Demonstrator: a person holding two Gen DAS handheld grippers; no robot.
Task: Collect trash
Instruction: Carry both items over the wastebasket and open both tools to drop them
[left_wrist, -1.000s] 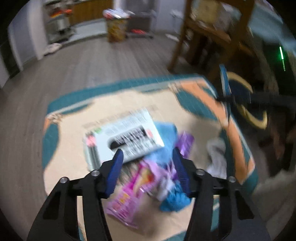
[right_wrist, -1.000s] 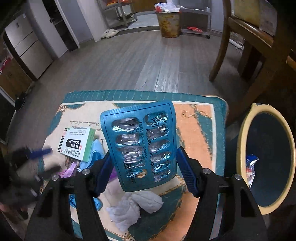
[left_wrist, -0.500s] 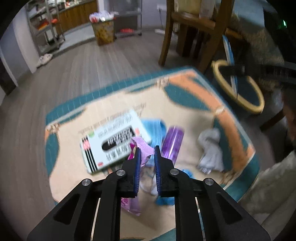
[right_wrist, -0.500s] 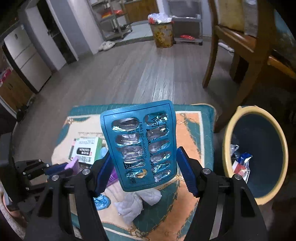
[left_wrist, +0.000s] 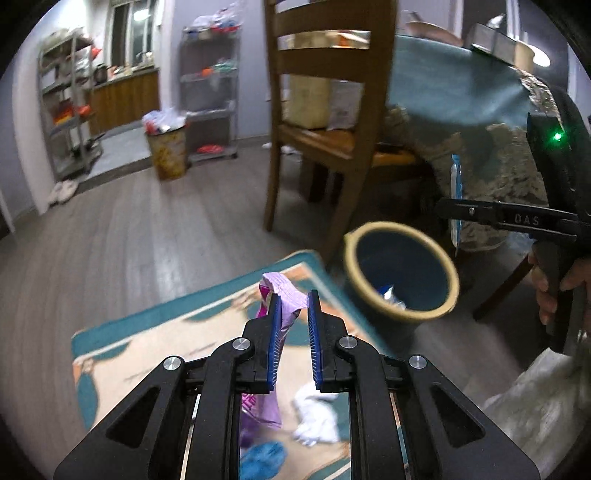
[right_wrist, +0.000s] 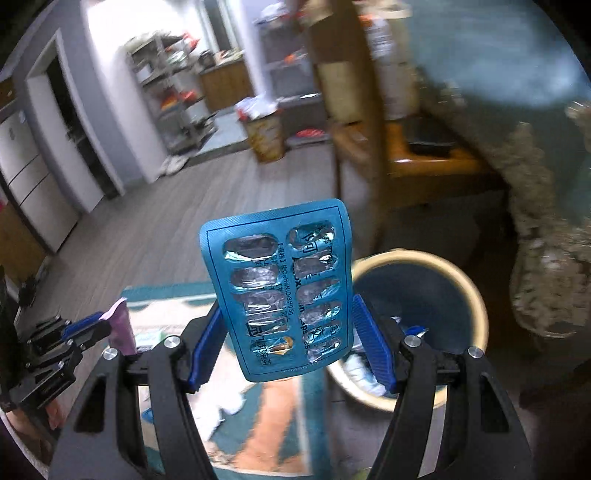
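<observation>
The left tongs (left_wrist: 292, 299) point forward and slightly down, their blue ribbed fingers (left_wrist: 274, 332) drawn close together and pinching a purple wrapper (left_wrist: 284, 295) that sticks up past the tips and hangs below them. The right tongs (right_wrist: 286, 325) sit level, their blue pads (right_wrist: 365, 339) set wider, clamped on the two side edges of a blue blister pack (right_wrist: 280, 284) standing upright between them. In the left wrist view the right tongs appear side-on at the far right, with the person's right hand (left_wrist: 561, 284) wrapped around the black pistol handle.
</observation>
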